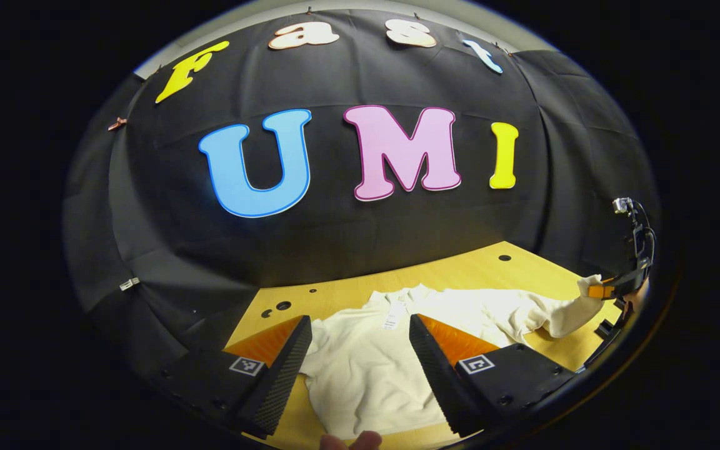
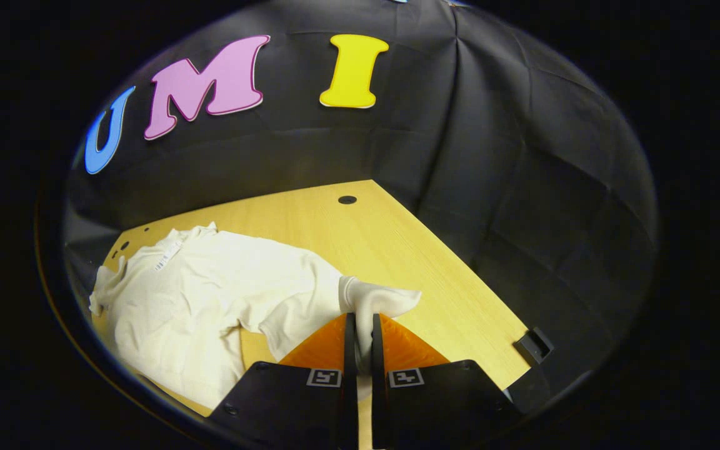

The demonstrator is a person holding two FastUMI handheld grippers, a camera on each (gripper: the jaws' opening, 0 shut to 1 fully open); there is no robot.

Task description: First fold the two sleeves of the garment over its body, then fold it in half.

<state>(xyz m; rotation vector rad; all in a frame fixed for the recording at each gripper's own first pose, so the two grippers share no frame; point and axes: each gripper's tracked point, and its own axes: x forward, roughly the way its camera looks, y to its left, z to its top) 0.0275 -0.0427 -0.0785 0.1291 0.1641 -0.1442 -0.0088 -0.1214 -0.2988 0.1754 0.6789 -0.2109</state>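
The biggest thing here is the wooden table (image 2: 410,250), light yellowish top with a few dark holes in it, and a small black block (image 2: 534,342) near its right edge in the right gripper view.

Spread on it is one garment (image 2: 197,294), a cream long-sleeved top, lying mostly flat with the neck end toward the booth wall and a white tag (image 2: 166,256) near the collar. It looks like soft, light knit stuff, so I'd guess it weighs next to nothing, drapes and wrinkles easily, and won't hold any shape you give it unless it's laid down flat. Not fragile or slippery as far as I can judge, but floppy enough that a pinch at one point drags the rest along. Best spots to grab are probably the cuffs for the sleeve folds, then the hem corners for the fold in half.

Count: one garment, two sleeves, two grippers. The right sleeve (image 2: 310,294) stretches out from the body toward the camera in the right gripper view. The other sleeve looks bunched at the far left edge of that view, hard to tell more.

The right gripper (image 2: 364,337) is clamped on the cuff (image 2: 379,300), both fingers pressing the fabric with barely a gap, cuff lifted off the table.

The left gripper (image 1: 360,356) has its jaws spread wide, holding nothing, hovering over the body of the garment.
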